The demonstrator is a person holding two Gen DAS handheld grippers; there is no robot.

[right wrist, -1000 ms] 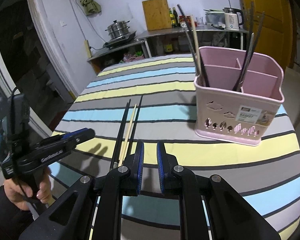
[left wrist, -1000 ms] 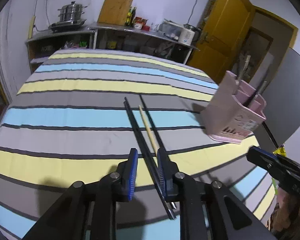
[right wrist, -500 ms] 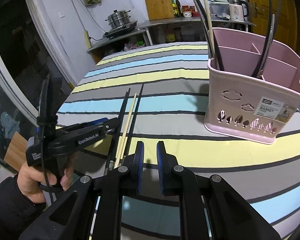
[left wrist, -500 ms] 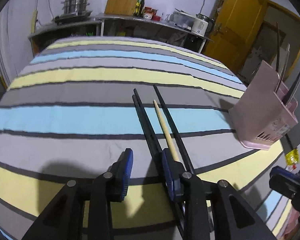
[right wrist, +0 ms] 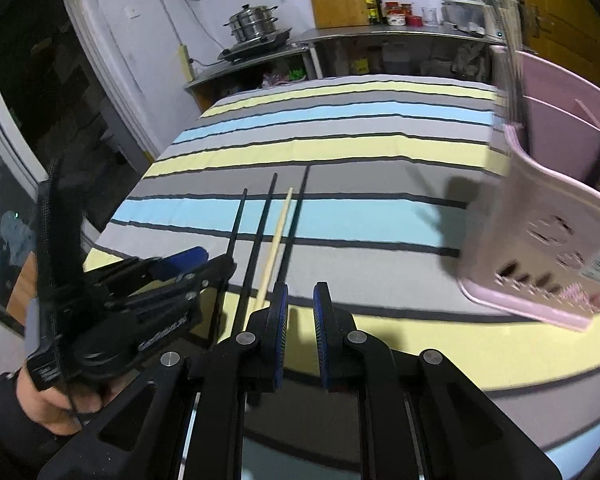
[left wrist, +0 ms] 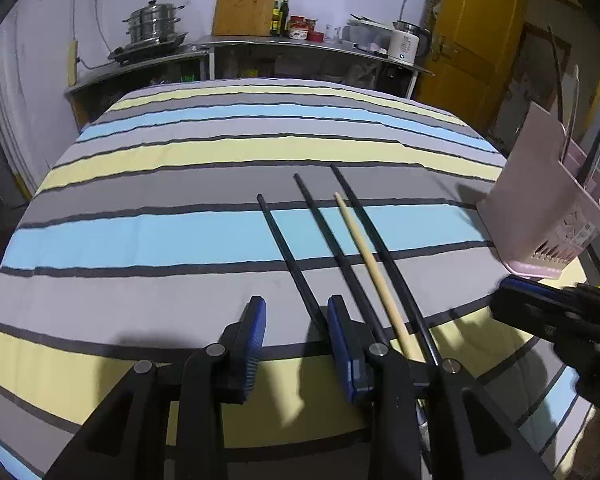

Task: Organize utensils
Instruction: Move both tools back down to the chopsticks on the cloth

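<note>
step: pick a chopstick | left claw (left wrist: 296,334) spreading, nothing between pads | right claw (right wrist: 301,312) narrowly parted, empty | chopsticks (left wrist: 342,256) flat on striped surface (left wrist: 140,236), pink holder (left wrist: 540,208) right | advice: straddle one stick only, then pinch.

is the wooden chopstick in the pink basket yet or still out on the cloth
Out: the wooden chopstick lies flat on the striped cloth between black ones, apart from the pink basket.

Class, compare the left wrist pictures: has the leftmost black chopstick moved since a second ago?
Yes. The leftmost black chopstick now lies apart, fanned out to the left of the second black chopstick, which it lay tight against earlier, beside the wooden chopstick.
</note>
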